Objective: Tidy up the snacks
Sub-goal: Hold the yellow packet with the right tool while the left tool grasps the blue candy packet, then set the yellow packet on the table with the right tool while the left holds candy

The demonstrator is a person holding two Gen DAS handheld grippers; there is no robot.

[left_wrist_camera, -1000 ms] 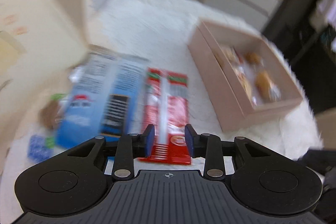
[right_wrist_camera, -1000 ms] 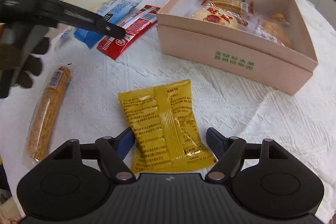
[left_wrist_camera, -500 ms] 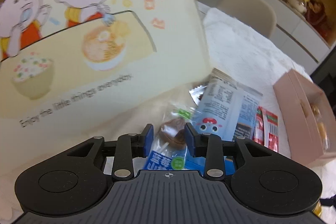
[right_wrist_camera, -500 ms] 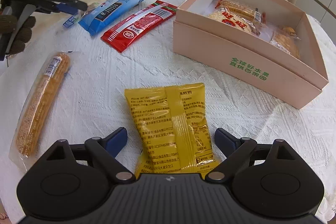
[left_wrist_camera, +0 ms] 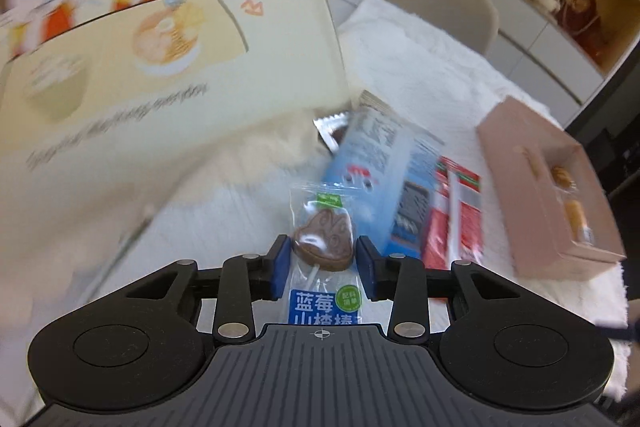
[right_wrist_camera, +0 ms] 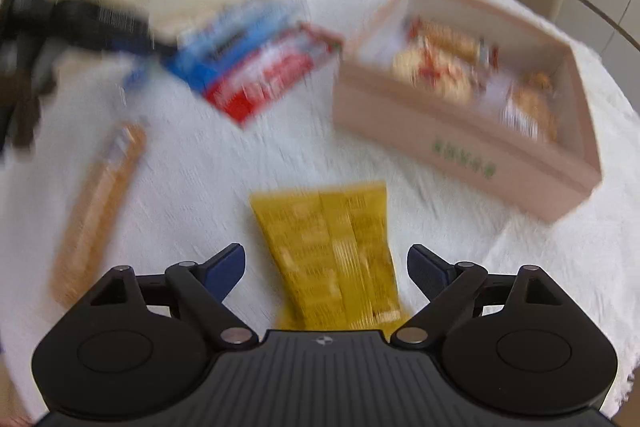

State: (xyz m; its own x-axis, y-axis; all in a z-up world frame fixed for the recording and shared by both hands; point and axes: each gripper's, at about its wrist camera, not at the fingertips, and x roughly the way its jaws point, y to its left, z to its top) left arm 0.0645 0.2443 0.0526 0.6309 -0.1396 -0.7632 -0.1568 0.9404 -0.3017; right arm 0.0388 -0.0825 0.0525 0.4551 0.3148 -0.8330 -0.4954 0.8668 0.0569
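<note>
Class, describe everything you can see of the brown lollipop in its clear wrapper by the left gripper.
The lollipop is a brown, roughly heart-shaped sweet with a moulded pattern on a white stick, sealed in a clear plastic wrapper with a green tag on top and a blue label with white characters below. It lies flat on the white tablecloth, lengthwise between the open jaws of the left gripper; whether the pads touch it is unclear. A blue packet lies just beside it.

Each hand-held gripper, the left (left_wrist_camera: 323,265) and the right (right_wrist_camera: 326,267), has a black ribbed body, two round black discs and silver pivot screws. Blue pads line the black fingers (left_wrist_camera: 280,267). A small white crosshair marks the centre of each body.
</note>
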